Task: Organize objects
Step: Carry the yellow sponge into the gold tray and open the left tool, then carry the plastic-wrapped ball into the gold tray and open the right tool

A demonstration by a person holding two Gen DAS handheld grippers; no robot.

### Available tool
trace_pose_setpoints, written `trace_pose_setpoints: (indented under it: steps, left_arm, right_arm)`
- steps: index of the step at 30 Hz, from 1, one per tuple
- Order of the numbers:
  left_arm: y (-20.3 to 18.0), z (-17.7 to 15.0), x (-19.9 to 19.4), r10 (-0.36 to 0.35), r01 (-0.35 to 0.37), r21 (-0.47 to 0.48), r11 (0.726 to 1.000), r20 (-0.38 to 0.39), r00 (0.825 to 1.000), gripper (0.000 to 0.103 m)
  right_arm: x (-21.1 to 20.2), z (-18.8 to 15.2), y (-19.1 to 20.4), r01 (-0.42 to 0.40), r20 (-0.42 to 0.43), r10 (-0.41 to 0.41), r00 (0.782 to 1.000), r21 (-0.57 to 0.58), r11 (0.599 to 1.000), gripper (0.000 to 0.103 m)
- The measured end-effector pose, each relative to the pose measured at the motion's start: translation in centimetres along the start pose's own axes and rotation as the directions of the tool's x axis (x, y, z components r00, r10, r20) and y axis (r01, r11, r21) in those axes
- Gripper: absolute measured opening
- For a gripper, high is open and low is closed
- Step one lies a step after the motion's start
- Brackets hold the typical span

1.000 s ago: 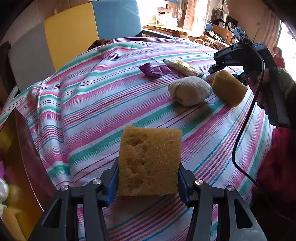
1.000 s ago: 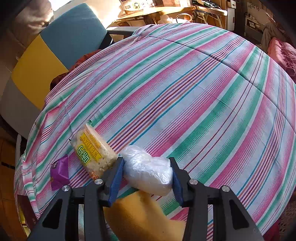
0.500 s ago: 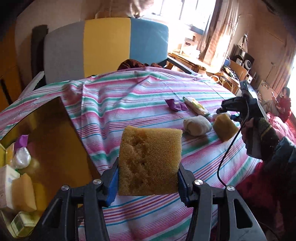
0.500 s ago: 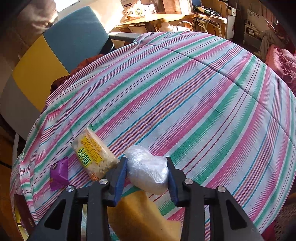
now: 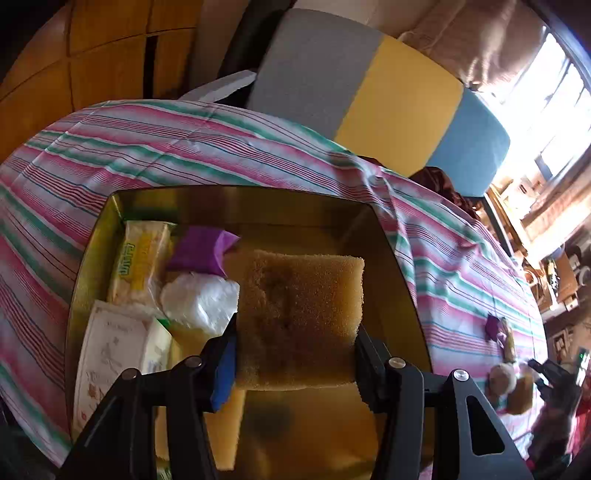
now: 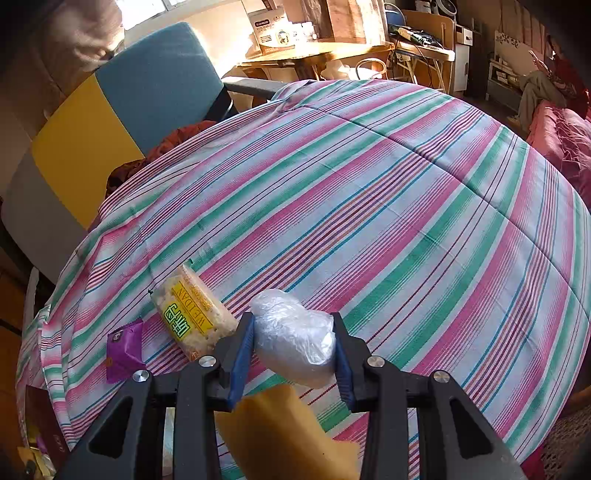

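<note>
My left gripper [image 5: 295, 332] is shut on a tan sponge [image 5: 299, 317] and holds it over a gold tray [image 5: 391, 266]. In the tray lie a yellow packet [image 5: 142, 266], a purple packet [image 5: 201, 253], a white plastic bundle [image 5: 201, 301] and a white box [image 5: 110, 354]. My right gripper [image 6: 293, 325] is shut on a clear-wrapped white bundle [image 6: 295, 343] just above the striped cloth [image 6: 406, 221]. A second sponge [image 6: 280, 432] lies under its fingers. A cracker packet [image 6: 192, 314] and a purple packet [image 6: 123, 350] lie to its left.
A grey, yellow and blue chair back [image 5: 388, 92] stands behind the table. In the left wrist view a pale rolled bundle [image 5: 502, 378] lies on the cloth at the far right, beside the second sponge. Desks and boxes [image 6: 295, 33] fill the room beyond. A seated person [image 6: 543, 85] is at the far right.
My left gripper has swung left with the sponge, from over the bare cloth to over the gold tray. The right gripper's jaws have narrowed onto the wrapped bundle and barely moved otherwise.
</note>
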State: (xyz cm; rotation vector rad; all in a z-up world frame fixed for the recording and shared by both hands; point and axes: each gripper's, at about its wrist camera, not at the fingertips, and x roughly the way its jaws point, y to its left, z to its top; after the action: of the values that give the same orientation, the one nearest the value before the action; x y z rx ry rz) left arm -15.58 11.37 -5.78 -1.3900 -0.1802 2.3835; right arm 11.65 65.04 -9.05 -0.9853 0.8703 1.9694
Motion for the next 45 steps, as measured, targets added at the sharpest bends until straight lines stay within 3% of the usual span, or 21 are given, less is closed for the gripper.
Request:
trace_pose_setpoints:
  steps: [5, 8, 10, 13, 19, 30, 36, 39, 45]
  left_arm:
    - [-0.1, 2.5, 3.6, 0.047, -0.047, -0.006, 0.999, -0.023, 0.999, 0.055]
    - [-0.4, 3.8, 5.9, 0.112, -0.111, 0.020, 0.994, -0.027, 0.993, 0.057]
    - [-0.1, 4.5, 7.1, 0.164, -0.164, 0.023, 0.986, -0.030, 0.986, 0.060]
    - [0.4, 5.1, 7.2, 0.187, -0.186, 0.025, 0.982, -0.016, 0.982, 0.066]
    - [0.1, 3.0, 3.5, 0.192, -0.198, 0.083, 0.977, 0.078, 0.978, 0.066]
    - [-1.5, -4.7, -6.0, 0.160, -0.200, 0.170, 0.965, 0.224, 0.961, 0.067]
    - [-1.8, -7.5, -8.6, 0.153, -0.202, 0.187, 0.961, 0.247, 0.957, 0.067]
    - [-1.7, -8.6, -9.5, 0.156, -0.209, 0.198, 0.958, 0.253, 0.955, 0.067]
    - [-0.8, -9.5, -10.0, 0.151, -0.200, 0.189, 0.961, 0.244, 0.958, 0.067]
  right_arm:
    - [1.1, 0.0, 1.9, 0.006, 0.012, -0.005, 1.000, -0.019, 1.000, 0.039]
    - [1.2, 0.0, 2.0, 0.008, 0.010, -0.008, 1.000, -0.026, 1.000, 0.039]
    - [1.0, -0.1, 1.8, 0.010, 0.007, -0.010, 1.000, -0.029, 1.000, 0.039]
    - [0.9, -0.1, 1.7, 0.012, 0.007, -0.012, 1.000, -0.033, 0.999, 0.039]
    - [0.3, -0.1, 1.1, 0.009, 0.018, -0.009, 1.000, -0.020, 1.000, 0.039]
    - [-1.7, 0.0, 0.9, -0.052, 0.085, 0.053, 0.995, -0.006, 0.999, 0.039]
    - [-3.3, -0.7, 3.3, -0.120, 0.119, 0.133, 0.984, -0.115, 0.986, 0.039]
    - [-3.9, -1.4, 5.1, -0.174, 0.096, 0.193, 0.976, -0.181, 0.968, 0.039]
    - [-6.0, -4.1, 10.5, -0.257, 0.028, 0.284, 0.958, -0.349, 0.901, 0.039]
